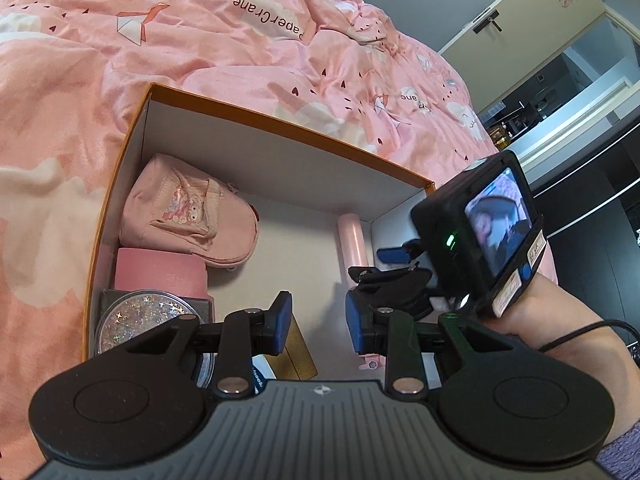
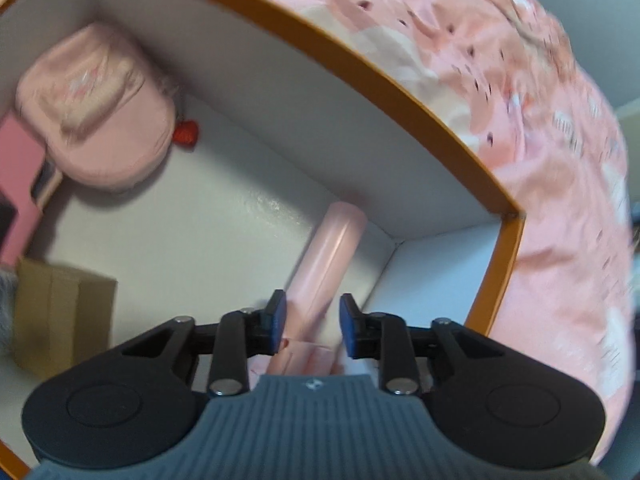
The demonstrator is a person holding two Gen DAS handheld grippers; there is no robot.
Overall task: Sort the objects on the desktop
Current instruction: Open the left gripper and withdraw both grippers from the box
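My right gripper (image 2: pixel 311 328) hangs spread astride the pink tube (image 2: pixel 326 256), seemingly not gripping through the blur, my left gripper (image 1: pixel 318 322) spread and empty, so I risk snagging the orange-rimmed box (image 2: pixel 400 84) wall beyond.

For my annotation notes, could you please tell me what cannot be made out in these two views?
- Left wrist view: the gold box and glitter disc are partly hidden by the left gripper.
- Right wrist view: motion blur hides the pink pouch print; whether the right gripper touches the pink tube is unclear.
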